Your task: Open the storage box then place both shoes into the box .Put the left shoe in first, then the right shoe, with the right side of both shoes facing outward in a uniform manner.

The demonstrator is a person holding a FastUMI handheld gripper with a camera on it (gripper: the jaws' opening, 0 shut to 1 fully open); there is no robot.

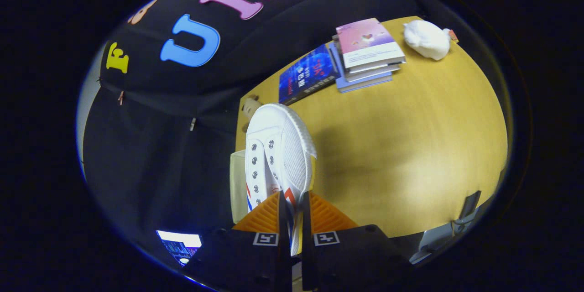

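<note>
Your gripper [294,205] grasps a white shoe [278,155]: both fingers press on its rear part, one from each side, and only a thin strip of the shoe shows between them. The shoe is lifted above the table [410,146], over the table's left edge, so part of it hangs in front of the black wall [159,155].

The long axis of the shoe runs straight ahead from your fingers, with the toe pointing away from you toward the far end of the table. You see its top with the eyelets, and a mesh side that faces to the right. Some red and blue stripes show on its left side, close to the fingers.

To the right of the shoe the table is wide and bare, with free room up to its right edge. At the far end there are a blue book [308,75], a stack of books [367,54] and a white soft thing [426,39].

A pale box-like thing [237,187] stands just left of the shoe; the shoe hides most of it, so you cannot tell if it is open. A small brown thing [251,106] beyond the toe is hard to make out. The heel is hidden by the fingers.
</note>
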